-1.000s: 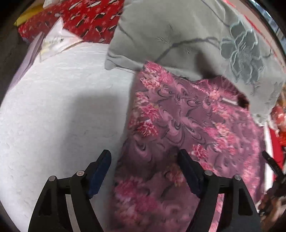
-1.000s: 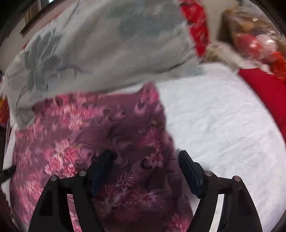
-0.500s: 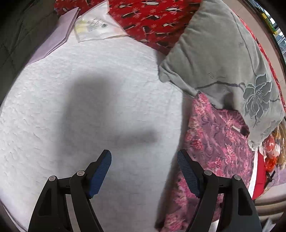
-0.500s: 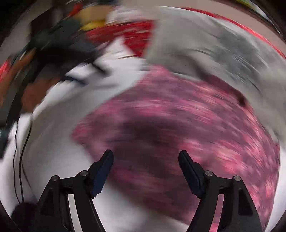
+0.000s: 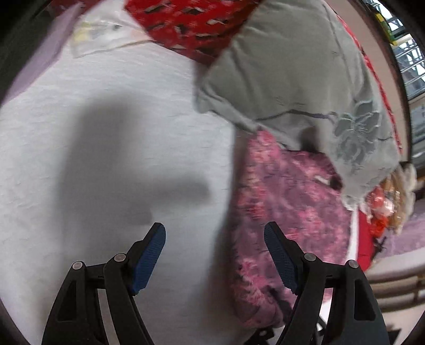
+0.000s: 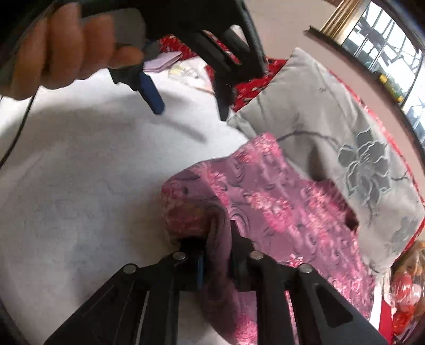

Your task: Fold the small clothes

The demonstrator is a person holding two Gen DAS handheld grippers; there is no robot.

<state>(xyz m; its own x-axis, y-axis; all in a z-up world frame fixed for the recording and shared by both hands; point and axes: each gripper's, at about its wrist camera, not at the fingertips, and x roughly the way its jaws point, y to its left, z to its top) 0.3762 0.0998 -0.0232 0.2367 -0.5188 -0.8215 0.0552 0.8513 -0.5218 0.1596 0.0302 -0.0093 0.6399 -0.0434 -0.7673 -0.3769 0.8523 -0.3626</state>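
Observation:
A small pink and purple floral garment (image 5: 287, 212) lies on the white bedsheet (image 5: 106, 132), its far edge tucked under a grey pillow (image 5: 305, 79). In the right wrist view my right gripper (image 6: 216, 238) is closing its jaws on a lifted, bunched edge of the garment (image 6: 279, 207), and the fabric is pinched between the pads. My left gripper (image 5: 213, 228) hangs open over bare sheet just left of the garment, with nothing between its fingers. The right wrist view shows the left gripper (image 6: 190, 110) from the side, held by a person's hand (image 6: 66, 45).
The grey flowered pillow (image 6: 332, 119) overlaps the garment's far side. Behind it lies a red patterned cloth (image 5: 191, 24). A clear plastic packet (image 5: 101, 34) and a pale lilac sheet sit at the bed's far left. Toys and a window are at the right.
My right gripper swung round to the garment's left edge and closed on it, lifting a fold. My left gripper slid off the garment onto bare sheet and stayed open.

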